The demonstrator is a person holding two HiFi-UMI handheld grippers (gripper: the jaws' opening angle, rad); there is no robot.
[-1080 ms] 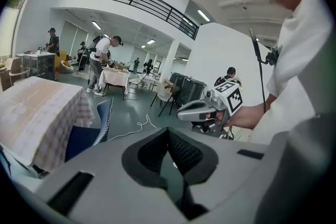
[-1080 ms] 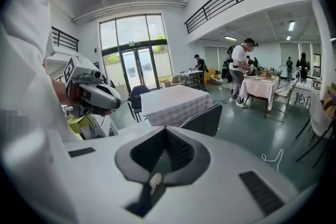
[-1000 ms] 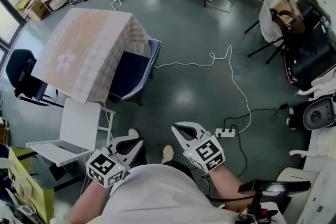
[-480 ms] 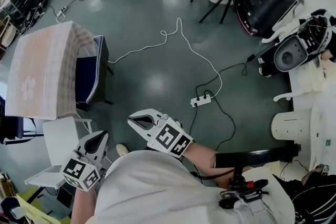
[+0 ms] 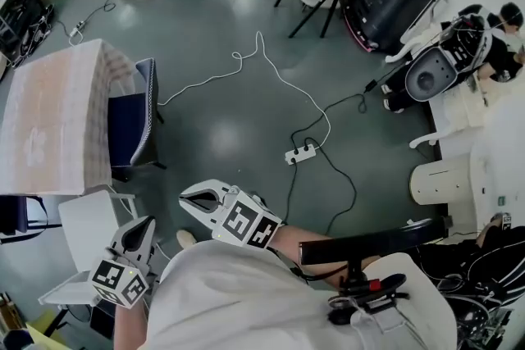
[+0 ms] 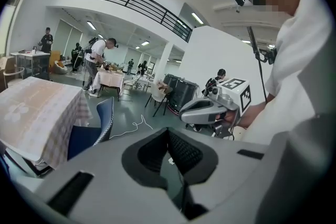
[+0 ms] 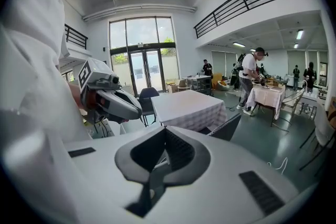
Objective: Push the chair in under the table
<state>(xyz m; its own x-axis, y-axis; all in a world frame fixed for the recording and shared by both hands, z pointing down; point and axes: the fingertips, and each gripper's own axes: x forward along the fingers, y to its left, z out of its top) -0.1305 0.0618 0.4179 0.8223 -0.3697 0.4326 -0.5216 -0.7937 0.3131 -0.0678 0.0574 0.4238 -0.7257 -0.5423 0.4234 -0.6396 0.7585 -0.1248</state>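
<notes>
The blue chair [image 5: 131, 124] stands at the right edge of the cloth-covered table [image 5: 45, 123], seat partly under the cloth, at the left of the head view. Both grippers hang close to the body, well away from the chair. My left gripper [image 5: 139, 227] is shut and holds nothing. My right gripper [image 5: 194, 199] is also shut and holds nothing. In the left gripper view the left gripper [image 6: 169, 150] points past the chair [image 6: 101, 122] and table [image 6: 34, 107]. The right gripper view looks over the right gripper [image 7: 164, 153] at the table [image 7: 189, 105] and chair back [image 7: 227, 126].
A white cable with a power strip [image 5: 299, 152] runs over the grey floor ahead. A white chair [image 5: 86, 219] stands by my left side and a dark chair [image 5: 12, 214] behind it. More chairs, tables and people fill the far end of the room.
The head view has swung right, so table and chair now sit further left in the picture. Both grippers have shifted left and a little up, still shut.
</notes>
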